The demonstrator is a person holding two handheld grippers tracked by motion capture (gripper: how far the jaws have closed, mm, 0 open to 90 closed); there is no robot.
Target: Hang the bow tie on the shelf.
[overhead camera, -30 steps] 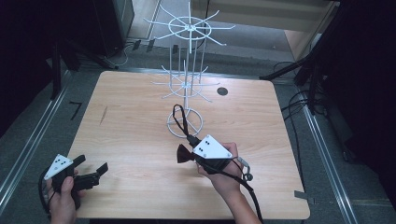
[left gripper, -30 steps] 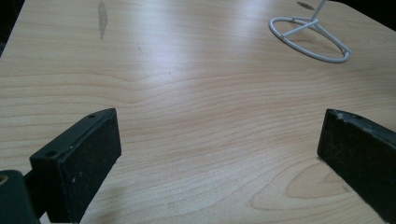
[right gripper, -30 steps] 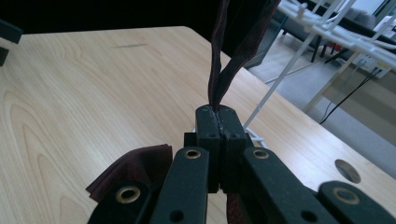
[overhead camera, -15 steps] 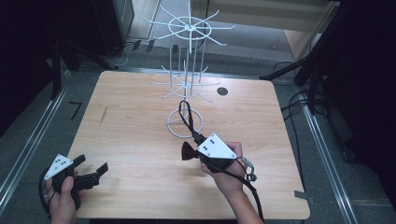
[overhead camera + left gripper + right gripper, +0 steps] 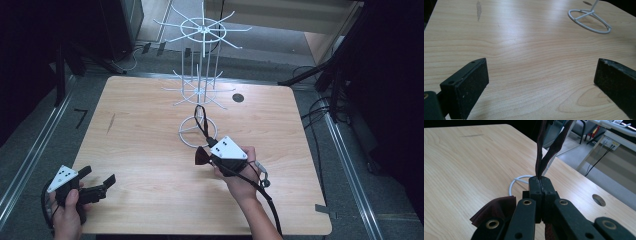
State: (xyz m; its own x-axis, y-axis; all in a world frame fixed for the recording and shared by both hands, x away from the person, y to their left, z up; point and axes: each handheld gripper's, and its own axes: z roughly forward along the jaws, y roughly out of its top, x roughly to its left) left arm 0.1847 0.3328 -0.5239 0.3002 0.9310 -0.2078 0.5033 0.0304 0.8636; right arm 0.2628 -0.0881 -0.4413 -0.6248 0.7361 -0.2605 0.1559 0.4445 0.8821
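A dark maroon bow tie (image 5: 201, 156) hangs just above the wooden table (image 5: 135, 125), its strap loop (image 5: 202, 118) standing up toward a white wire hook rack (image 5: 201, 60). My right gripper (image 5: 212, 150) is shut on the strap beside the bow, close to the rack's base ring (image 5: 186, 135). In the right gripper view the jaws (image 5: 541, 180) pinch both strap bands (image 5: 549, 150), with the bow (image 5: 495, 211) drooping at lower left. My left gripper (image 5: 97, 181) rests open and holds nothing at the table's near left corner, jaws wide apart (image 5: 541, 75) over bare wood.
A round cable hole (image 5: 238, 98) sits in the table behind the rack on the right. The rack's lower arms (image 5: 200, 92) spread over the table's far middle. Metal rails (image 5: 30, 155) run along the floor on both sides. The rack's base ring (image 5: 589, 21) lies far ahead of the left gripper.
My right gripper has carried the bow tie a little farther from the person and to the right, bringing the strap loop nearer the rack. The left gripper has stayed put.
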